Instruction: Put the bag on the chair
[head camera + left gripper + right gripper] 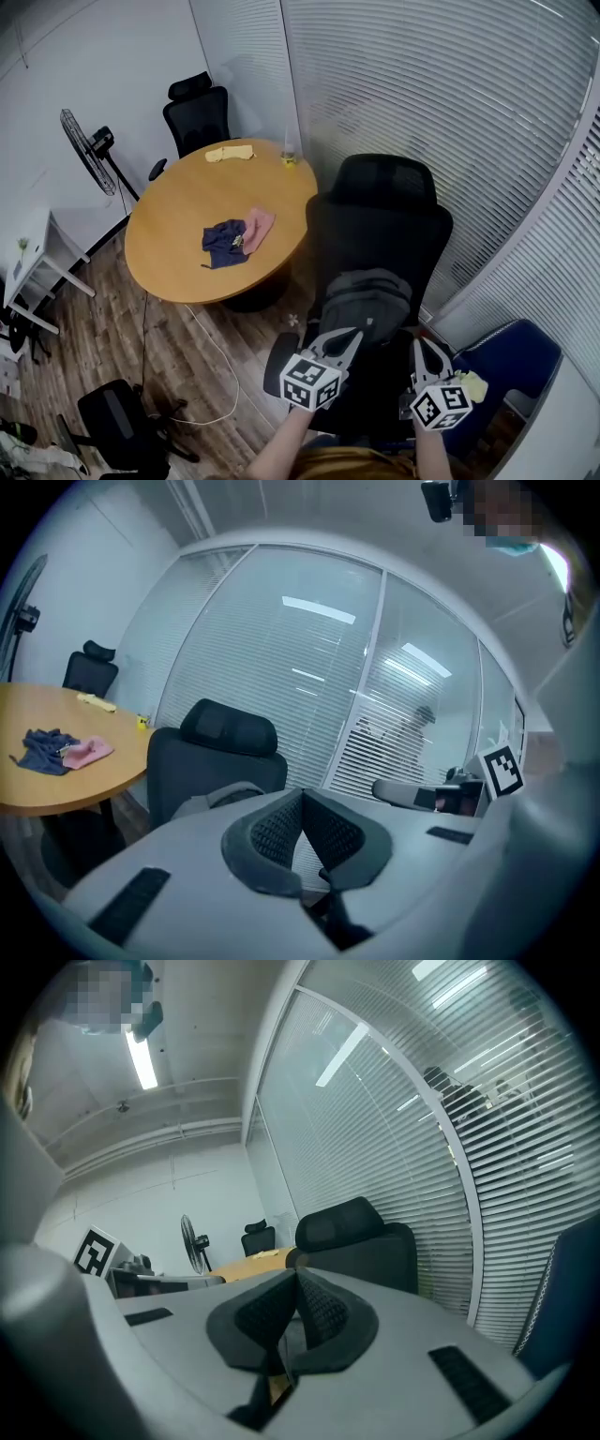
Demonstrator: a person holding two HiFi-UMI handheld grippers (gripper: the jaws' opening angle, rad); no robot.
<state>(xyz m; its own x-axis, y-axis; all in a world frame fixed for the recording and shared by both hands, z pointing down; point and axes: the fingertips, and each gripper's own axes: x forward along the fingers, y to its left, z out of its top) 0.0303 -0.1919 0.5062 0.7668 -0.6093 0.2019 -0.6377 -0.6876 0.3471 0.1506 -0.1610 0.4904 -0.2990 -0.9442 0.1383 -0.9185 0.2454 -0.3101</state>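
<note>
At the upper left of the head view a standing fan (pixel 86 141) leans by the wall, well apart from everything that matters. Right of it, the round table (pixel 178 225) carries a dark blue cloth (pixel 223 242) touching a pink cloth (pixel 258 228), neither of them in the way.

Centre frame, the black chair (pixel 380 220) holds the grey bag (pixel 366 300): it sits on the seat, slumped against the backrest, so the placing looks done.

Below it, the left gripper (pixel 345 339) points at the bag's lower edge with its tips very near the fabric; I cannot tell if they touch. Its jaws are pressed together with nothing between them, as its own view confirms (pixel 302 794). The right gripper (pixel 419 345), lower right of the bag, likewise has its jaws closed on nothing (pixel 296 1279).

The risks, as I judge them: a closed tip snagging a strap or fold as it pulls away could drag the bag toward the seat's front edge and off it. A nudge against the chair could swivel or roll it, and the soft bag might slump sideways. At the lower right a blue chair (pixel 511 361) crowds the right gripper's retreat.
</note>
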